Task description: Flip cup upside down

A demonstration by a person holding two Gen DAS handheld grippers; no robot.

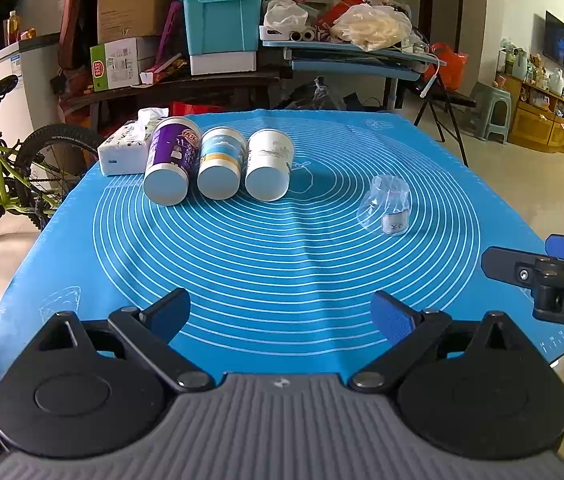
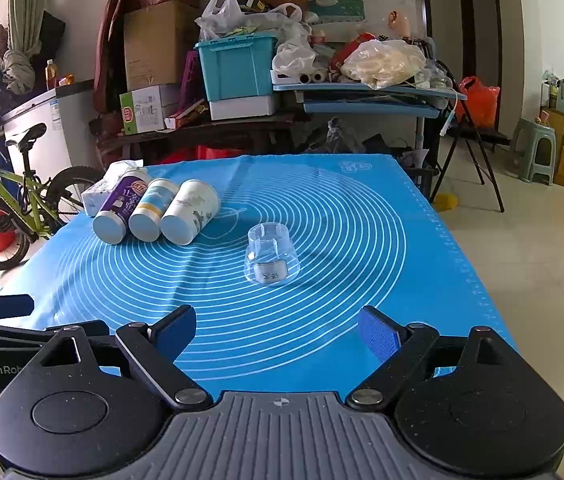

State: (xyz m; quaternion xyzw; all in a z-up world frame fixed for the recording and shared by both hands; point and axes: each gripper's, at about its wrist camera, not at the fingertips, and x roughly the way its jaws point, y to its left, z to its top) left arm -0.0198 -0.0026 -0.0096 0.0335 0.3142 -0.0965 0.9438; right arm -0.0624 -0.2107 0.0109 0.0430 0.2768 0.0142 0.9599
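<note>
Lining up for the approach, nothing gripped yet. Right gripper (image 2: pixel 278 338) has its jaws spread wide and empty, low over the near edge of the blue mat (image 2: pixel 362 216). Left gripper (image 1: pixel 282 316) is the same: wide open, holding nothing, parked beside it.

Clear plastic cup (image 2: pixel 272 258) sits near the centre of the mat's rings, straight ahead of my right gripper, well apart from the fingertips. White label faces me. From the left wrist view it's off to the right (image 1: pixel 386 210).

Orientation is hard to call because it's transparent. It looks wider at the mat and narrower on top, so I'd guess the long axis is roughly vertical, tilted slightly away. I cannot tell for sure which end is the mouth.

Three cans (image 2: pixel 154 216) lie on their sides at back left, touching each other, bases toward me, with a tissue pack (image 2: pixel 100 192) behind. All clear of the cup.

Next move, as I judge it: push the right gripper forward, straddle the cup wall, squeeze gently since thin plastic will buckle, then lift and roll the wrist.
</note>
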